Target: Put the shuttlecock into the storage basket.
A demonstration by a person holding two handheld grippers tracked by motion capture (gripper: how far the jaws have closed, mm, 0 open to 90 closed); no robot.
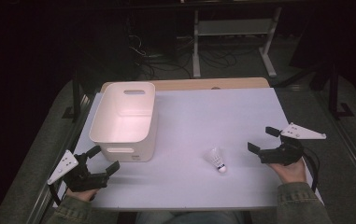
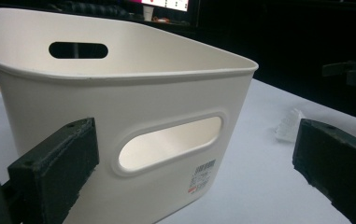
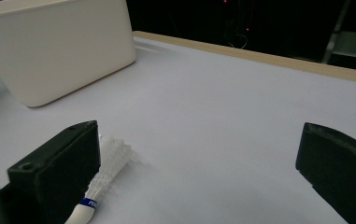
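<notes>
Table (image 1: pixel 241 112): one bin (image 1: pixel 125 122) | one shuttlecock (image 1: pixel 216 159) | two grippers, jaws released, empty

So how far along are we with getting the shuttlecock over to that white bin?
Barely started, by the look of it. Nothing looks done: the white bin appears empty. The shuttlecock lies on the table, untouched. In hand: the right hand-held gripper sits open beside it, seemingly ready to approach; the left hand-held gripper waits open by the bin. Left: grasp, carry, drop in.

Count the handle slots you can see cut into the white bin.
2: one slot in the bin wall farthest from the person, one in its near wall. The side walls show none.
</notes>
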